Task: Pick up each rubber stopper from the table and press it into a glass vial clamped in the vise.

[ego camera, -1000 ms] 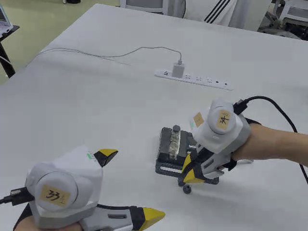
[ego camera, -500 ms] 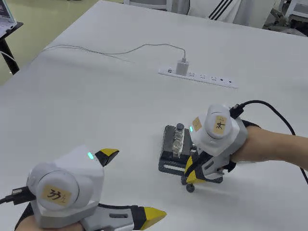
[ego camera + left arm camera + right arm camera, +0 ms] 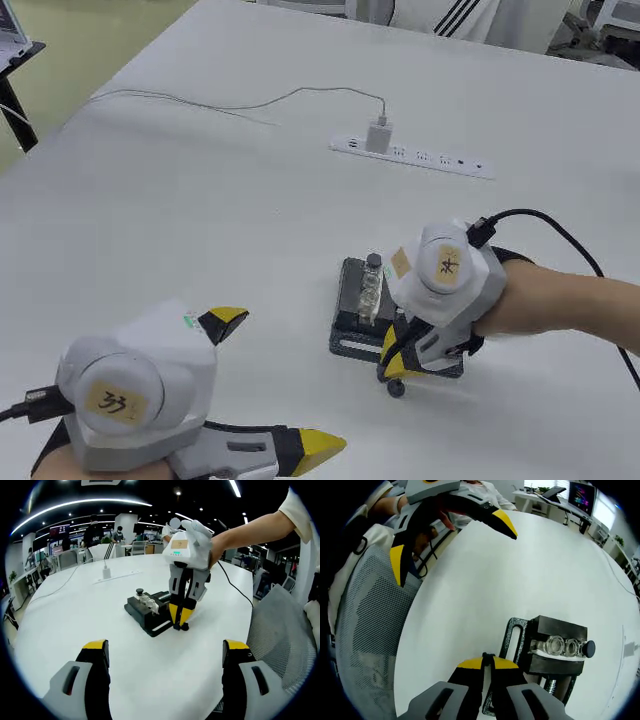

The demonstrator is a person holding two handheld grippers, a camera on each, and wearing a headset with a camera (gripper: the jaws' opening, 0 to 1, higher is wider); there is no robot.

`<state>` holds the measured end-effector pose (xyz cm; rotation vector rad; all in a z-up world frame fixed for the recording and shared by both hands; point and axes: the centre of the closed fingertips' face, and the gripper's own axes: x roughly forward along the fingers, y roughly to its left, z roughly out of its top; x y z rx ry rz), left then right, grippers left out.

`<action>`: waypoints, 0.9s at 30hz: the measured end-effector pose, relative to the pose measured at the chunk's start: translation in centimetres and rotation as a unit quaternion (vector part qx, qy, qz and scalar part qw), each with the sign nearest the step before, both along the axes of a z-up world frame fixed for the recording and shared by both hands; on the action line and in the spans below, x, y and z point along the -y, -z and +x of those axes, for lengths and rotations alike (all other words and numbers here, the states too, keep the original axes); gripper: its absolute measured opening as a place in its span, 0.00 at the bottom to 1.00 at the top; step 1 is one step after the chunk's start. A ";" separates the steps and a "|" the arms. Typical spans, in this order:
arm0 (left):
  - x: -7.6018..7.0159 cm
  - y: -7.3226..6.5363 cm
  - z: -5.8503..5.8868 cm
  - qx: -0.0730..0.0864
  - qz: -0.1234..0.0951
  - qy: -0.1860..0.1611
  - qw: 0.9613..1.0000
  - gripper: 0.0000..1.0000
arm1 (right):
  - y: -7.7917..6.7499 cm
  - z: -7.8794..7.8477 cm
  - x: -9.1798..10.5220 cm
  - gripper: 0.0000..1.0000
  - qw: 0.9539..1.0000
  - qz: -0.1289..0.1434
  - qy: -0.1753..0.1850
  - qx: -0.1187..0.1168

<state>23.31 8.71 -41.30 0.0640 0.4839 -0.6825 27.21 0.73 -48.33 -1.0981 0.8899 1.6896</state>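
Left gripper (image 3: 272, 382) fingers spread wide; right gripper (image 3: 395, 367) points down, fingers together.

My left gripper (image 3: 274, 383): white rounded housing (image 3: 150, 370), black jaws, yellow tips (image 3: 320, 447), tan numbered sticker (image 3: 113, 403), black cable (image 3: 20, 408) at 9 o'clock. My right gripper (image 3: 391, 366): same build, black lead (image 3: 530, 212) leaving at 1 o'clock. Short pale sleeve (image 3: 301, 502).

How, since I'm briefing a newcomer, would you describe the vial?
On the white table sits a black vise, beside the right gripper. The vial is clamped in it: clear glass against the black metal, with a dark stopper on its end.
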 end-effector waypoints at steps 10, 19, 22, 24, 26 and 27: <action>-0.4 -0.2 0.2 0.001 0.008 0.008 1.000 0.93 | 0.0 0.1 0.0 0.00 0.999 0.003 0.051 -0.016; -0.2 -0.5 0.3 0.006 0.009 0.012 1.000 0.93 | -0.1 0.2 0.1 0.00 0.996 0.007 0.081 -0.027; -0.1 -0.5 0.3 0.007 0.010 0.013 1.000 0.93 | -0.6 0.3 0.2 0.00 0.994 0.017 0.103 -0.039; 0.0 -0.4 0.3 0.007 0.010 0.014 1.000 0.93 | -1.0 0.6 0.0 0.00 0.992 0.030 0.117 -0.044; 0.1 -0.4 0.2 0.007 0.010 0.016 1.000 0.93 | -1.5 0.8 0.1 0.00 0.987 0.042 0.146 -0.055; 0.2 -0.5 0.2 0.008 0.010 0.018 1.000 0.93 | -1.8 1.0 0.1 0.00 0.984 0.050 0.159 -0.060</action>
